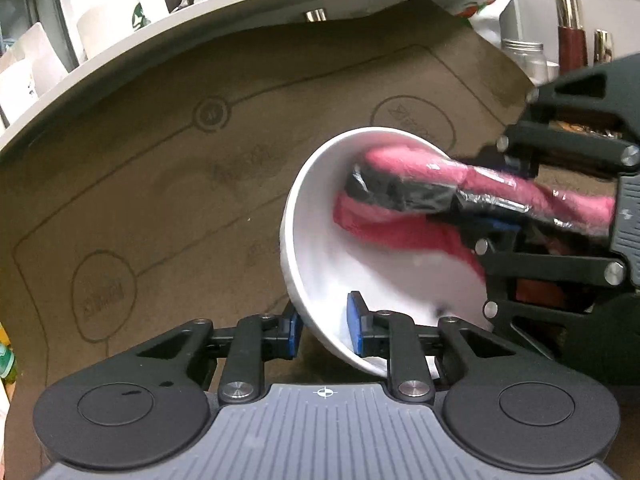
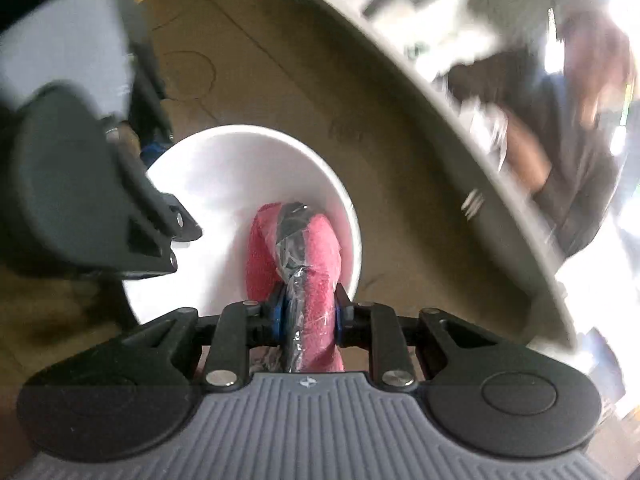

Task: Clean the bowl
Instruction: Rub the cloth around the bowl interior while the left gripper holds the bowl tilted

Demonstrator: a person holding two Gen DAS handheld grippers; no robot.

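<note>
Bowl (image 1: 320,240) tilted, rim pinched in left claw (image 1: 325,326); right claw (image 2: 310,316) clamps pink cloth (image 2: 316,256) inside bowl.

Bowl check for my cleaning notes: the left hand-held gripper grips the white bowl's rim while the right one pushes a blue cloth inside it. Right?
Not quite: the cloth is pink, not blue, as the right wrist view shows. The left hand-held gripper does grip the white bowl by its rim, and the right hand-held gripper pushes the cloth inside.
</note>
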